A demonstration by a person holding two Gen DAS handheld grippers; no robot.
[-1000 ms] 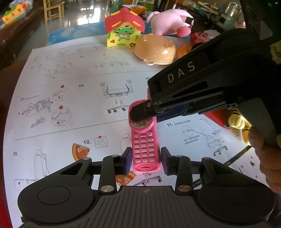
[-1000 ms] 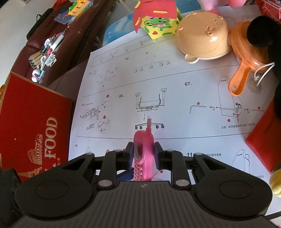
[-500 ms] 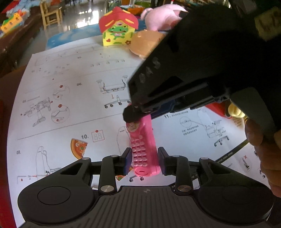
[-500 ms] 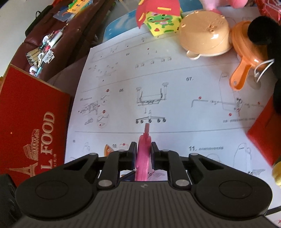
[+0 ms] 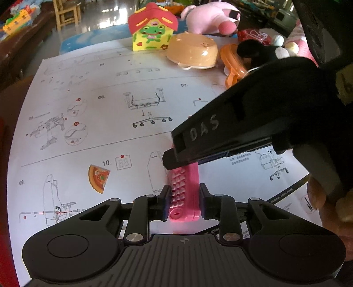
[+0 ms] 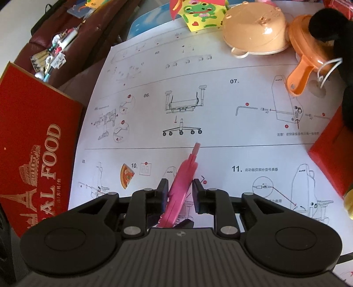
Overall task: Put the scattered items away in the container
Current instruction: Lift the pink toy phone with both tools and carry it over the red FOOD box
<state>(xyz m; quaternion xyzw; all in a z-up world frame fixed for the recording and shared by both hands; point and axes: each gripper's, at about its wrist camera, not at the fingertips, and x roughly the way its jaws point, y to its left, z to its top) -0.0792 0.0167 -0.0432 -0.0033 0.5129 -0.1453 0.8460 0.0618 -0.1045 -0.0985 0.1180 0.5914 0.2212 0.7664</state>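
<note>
A pink toy phone [image 5: 184,194] is held above the instruction sheet. My left gripper [image 5: 184,198] is shut on its lower end. In the left wrist view the right gripper's black fingers [image 5: 176,157] cover its upper end. In the right wrist view the phone [image 6: 182,187] stands tilted edge-on between my right gripper's [image 6: 179,194] fingers, with a gap at the right finger. A toy pizza slice [image 5: 98,178] lies on the sheet to the left, also in the right wrist view [image 6: 126,178]. A red box marked FOOD [image 6: 33,154] lies at the left.
At the far edge stand a frog house [image 5: 152,33], an upturned tan bowl [image 5: 192,53], an orange strainer [image 6: 302,64], a black plush [image 6: 331,39] and a pink plush [image 5: 209,17]. A red box edge [image 6: 328,150] sits at the right. A brown sofa [image 6: 66,44] borders the left.
The phone has turned from flat to more edge-on and lifted slightly. My right gripper's jaws have parted a little, so the phone now leans between them. My left gripper stays closed on its end.
</note>
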